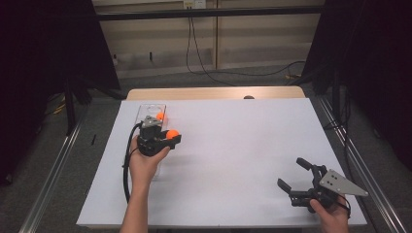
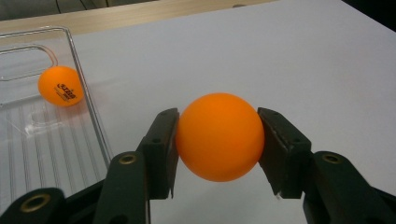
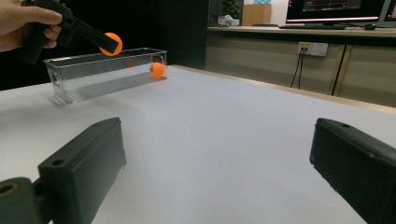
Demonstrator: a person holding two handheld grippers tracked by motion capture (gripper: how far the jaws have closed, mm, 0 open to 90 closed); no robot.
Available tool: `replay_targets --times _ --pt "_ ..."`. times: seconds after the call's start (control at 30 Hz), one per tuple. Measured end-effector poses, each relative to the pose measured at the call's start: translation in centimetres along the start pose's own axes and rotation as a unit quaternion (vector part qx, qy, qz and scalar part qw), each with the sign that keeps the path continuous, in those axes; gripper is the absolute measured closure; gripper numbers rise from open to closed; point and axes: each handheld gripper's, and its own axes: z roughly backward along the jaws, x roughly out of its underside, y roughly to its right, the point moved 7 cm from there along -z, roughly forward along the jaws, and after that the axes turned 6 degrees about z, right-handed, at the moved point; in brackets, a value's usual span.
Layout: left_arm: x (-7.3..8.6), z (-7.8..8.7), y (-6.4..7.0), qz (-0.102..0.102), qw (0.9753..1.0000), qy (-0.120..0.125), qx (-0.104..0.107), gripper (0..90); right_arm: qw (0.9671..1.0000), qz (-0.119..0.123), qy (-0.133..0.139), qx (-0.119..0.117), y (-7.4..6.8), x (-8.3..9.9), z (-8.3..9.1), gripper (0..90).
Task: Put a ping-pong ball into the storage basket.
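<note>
**Left gripper clamped, right gripper wide**

The left forearm reaches forward from the bottom edge of the high view, and the left hand (image 1: 145,156) wraps the body of the left gripper (image 1: 171,136). Its two jaws press flat against what they carry (one jaw on each side). The right hand (image 1: 330,213) stays low at the near right corner and holds the right gripper (image 1: 291,174), whose jaws stand far apart and point toward the left.

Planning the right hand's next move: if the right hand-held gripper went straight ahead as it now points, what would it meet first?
Probably nothing soon: the right hand-held gripper faces bare white table surface; the clear plastic bin sits off to the side.
</note>
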Motion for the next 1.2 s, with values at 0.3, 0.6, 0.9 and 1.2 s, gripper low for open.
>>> replay_targets --times 0.3,0.6,0.9,1.2 --pt "0.02 0.01 -0.2 0.0 1.0 0.001 -0.006 50.9 1.0 0.0 0.0 0.0 0.08 0.05 0.0 2.7" --pt "0.11 0.05 -0.45 0.002 1.0 -0.001 -0.01 50.9 1.0 0.0 -0.001 0.0 0.05 0.07 -0.02 2.8" --pt "0.04 0.36 -0.73 0.005 0.9999 0.003 -0.012 50.9 1.0 0.001 -0.001 -0.002 0.03 0.07 -0.02 2.8" --pt "0.0 0.57 -1.0 0.006 0.9998 0.005 -0.016 50.9 1.0 0.0 -0.002 -0.002 0.01 0.08 -0.06 2.8"
